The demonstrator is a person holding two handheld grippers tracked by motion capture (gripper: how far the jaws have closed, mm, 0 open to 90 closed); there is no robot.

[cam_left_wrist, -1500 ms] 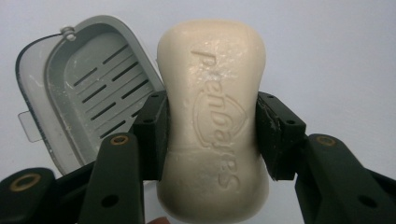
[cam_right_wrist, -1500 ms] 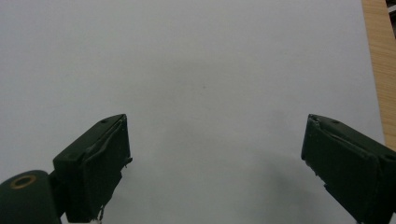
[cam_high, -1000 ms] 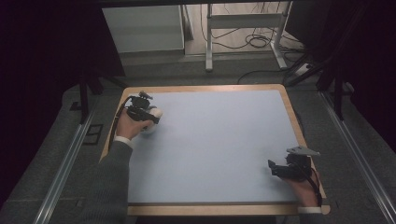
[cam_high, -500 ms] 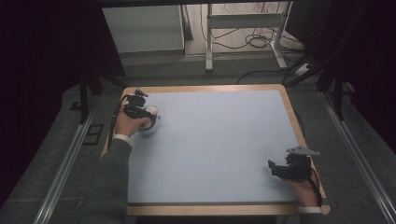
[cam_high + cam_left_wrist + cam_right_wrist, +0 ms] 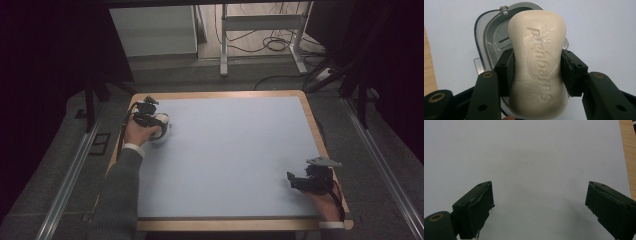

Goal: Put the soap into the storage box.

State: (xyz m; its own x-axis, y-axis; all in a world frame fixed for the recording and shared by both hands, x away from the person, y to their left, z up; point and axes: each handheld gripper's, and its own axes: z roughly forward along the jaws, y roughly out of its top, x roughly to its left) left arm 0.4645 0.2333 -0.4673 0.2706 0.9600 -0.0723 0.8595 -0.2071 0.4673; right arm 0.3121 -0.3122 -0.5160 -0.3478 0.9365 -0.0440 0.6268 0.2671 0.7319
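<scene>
A cream bar of soap (image 5: 537, 60) with stamped letters sits between the pads of my left gripper (image 5: 537, 71), which is shut on it. Right under the bar lies a grey soap dish (image 5: 489, 40) on the pale blue mat. From above, that gripper (image 5: 150, 120) is at the table's far left with the dish (image 5: 165, 131) below it. My right gripper (image 5: 539, 207) stands open over bare mat with nothing between its jaws; in the high view it (image 5: 300, 181) rests near the front right corner.
The pale blue mat (image 5: 235, 155) covers a wooden-edged table (image 5: 312, 120). Beyond the far edge are a white cabinet (image 5: 152, 30), metal table legs and cables on the floor. Metal rails run along both sides of the table.
The left hand with the soap has shifted slightly over the dish at the far left. The right gripper has stayed where it was.
</scene>
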